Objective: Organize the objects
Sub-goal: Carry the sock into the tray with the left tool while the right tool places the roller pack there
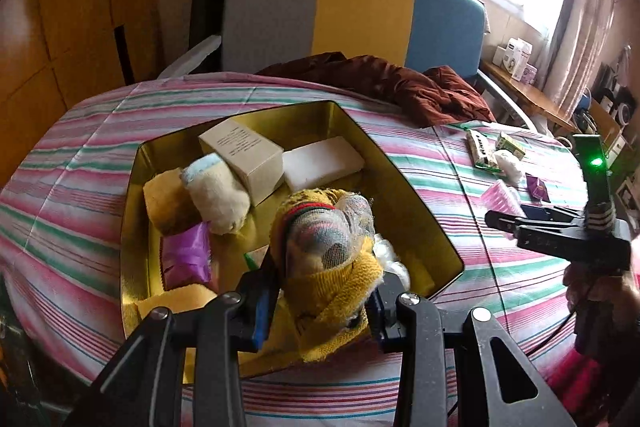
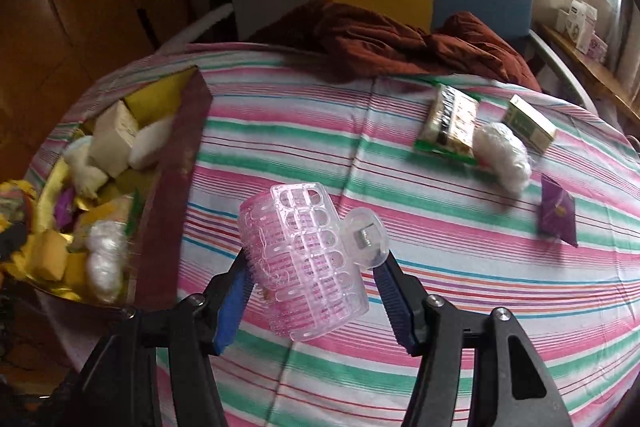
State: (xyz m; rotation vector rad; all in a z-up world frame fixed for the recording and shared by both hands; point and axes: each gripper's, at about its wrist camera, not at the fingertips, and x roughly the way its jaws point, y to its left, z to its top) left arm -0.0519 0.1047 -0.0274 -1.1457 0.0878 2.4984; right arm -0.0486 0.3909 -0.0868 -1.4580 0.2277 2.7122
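Bed with striped sheet. On it: gold-lined box, brown blanket, snack packet, green carton, white bundle, purple packet

The tin is glossy gold metal inside, mirror-smooth. At the lower middle of it, the left hand-held gripper of matt black plastic clamps a rolled sock of coarse yellow knit. The right hand-held gripper grips a hair roller of clear pink plastic, shiny and ribbed. The bedsheet is smooth striped cloth; at twelve o'clock lies a crumpled brown blanket, softly matt.
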